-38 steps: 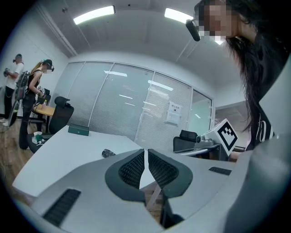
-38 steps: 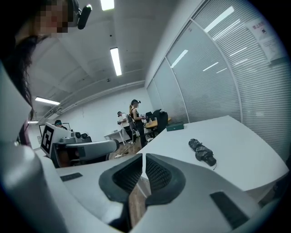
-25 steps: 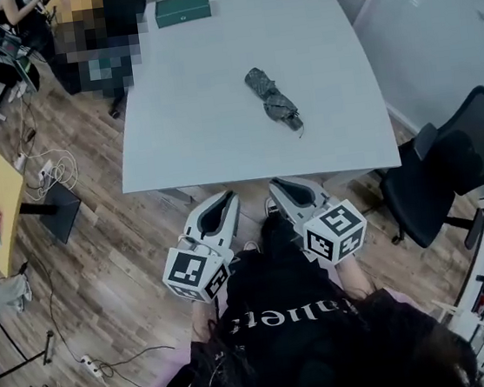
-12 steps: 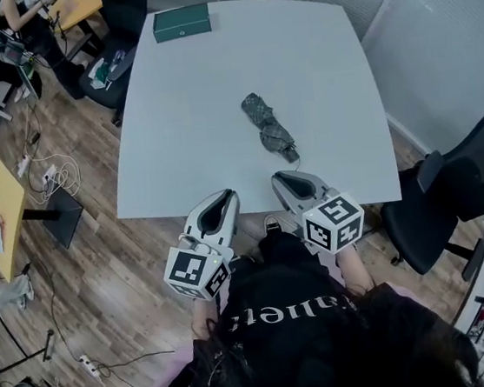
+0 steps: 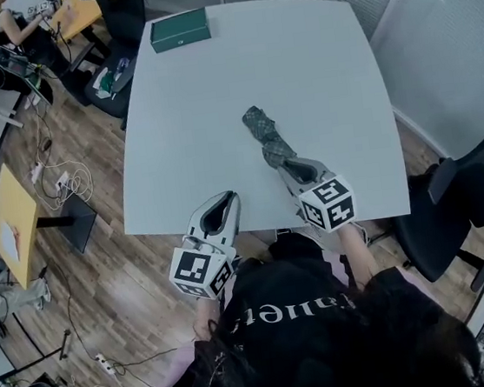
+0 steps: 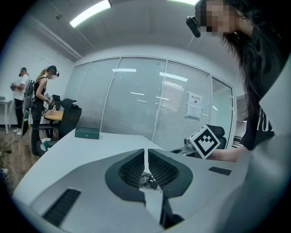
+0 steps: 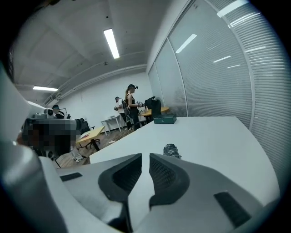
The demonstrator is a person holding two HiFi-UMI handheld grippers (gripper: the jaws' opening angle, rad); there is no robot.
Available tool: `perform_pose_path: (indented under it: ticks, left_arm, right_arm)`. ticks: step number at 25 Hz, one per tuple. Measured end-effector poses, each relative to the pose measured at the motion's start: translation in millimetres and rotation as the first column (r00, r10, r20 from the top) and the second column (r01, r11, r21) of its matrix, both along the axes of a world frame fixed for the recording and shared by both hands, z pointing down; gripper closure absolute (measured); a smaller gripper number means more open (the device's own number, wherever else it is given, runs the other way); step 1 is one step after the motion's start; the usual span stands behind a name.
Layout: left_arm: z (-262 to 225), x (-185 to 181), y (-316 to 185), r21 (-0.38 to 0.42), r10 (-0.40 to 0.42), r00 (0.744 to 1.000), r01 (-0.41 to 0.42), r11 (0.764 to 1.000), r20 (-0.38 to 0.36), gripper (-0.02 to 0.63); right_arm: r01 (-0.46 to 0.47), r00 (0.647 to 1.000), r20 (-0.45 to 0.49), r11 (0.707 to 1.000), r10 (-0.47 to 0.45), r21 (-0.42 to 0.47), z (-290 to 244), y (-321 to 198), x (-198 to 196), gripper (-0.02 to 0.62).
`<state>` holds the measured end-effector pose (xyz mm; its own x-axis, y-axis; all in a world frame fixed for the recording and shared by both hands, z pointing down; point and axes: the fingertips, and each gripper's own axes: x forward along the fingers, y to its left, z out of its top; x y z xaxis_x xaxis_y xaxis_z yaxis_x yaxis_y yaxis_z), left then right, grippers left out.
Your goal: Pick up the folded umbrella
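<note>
The folded umbrella (image 5: 263,129), dark grey with a check pattern, lies slantwise near the middle of the white table (image 5: 190,124). My right gripper (image 5: 297,167) is shut and empty, its tip right at the umbrella's near end; I cannot tell whether they touch. In the right gripper view the umbrella (image 7: 172,149) shows just past the jaws of the right gripper (image 7: 145,157), slightly right of them. My left gripper (image 5: 223,202) hangs over the table's near edge, well left of the umbrella, jaws together with nothing in them (image 6: 146,153).
A green box (image 5: 180,29) sits at the table's far edge. A black office chair (image 5: 474,195) stands right of the table. People stand by desks at the far left (image 5: 3,33), with cables on the wooden floor (image 5: 61,180).
Both grippers have moved forward from in front of the table to over its near edge. The right one has come up to the umbrella's near end.
</note>
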<state>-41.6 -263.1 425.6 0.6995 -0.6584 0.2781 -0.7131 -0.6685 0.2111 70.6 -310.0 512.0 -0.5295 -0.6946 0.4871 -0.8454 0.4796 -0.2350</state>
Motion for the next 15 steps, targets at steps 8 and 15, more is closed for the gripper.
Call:
perform_pose_path:
  ticks: [8, 15]
  left_arm:
    - [8.2, 6.7, -17.3, -0.027, -0.01, 0.999, 0.012, 1.0, 0.049, 0.578]
    - [16.9, 7.9, -25.8, -0.052, -0.019, 0.997, 0.023, 0.998, 0.073, 0.578]
  right_arm:
    - [0.05, 0.996, -0.069, 0.996, -0.055, -0.079, 50.9, -50.8, 19.6, 0.434]
    - [0.096, 0.985, -0.121, 0.976, -0.12, -0.194, 108.1, -85.9, 9.3, 0.349]
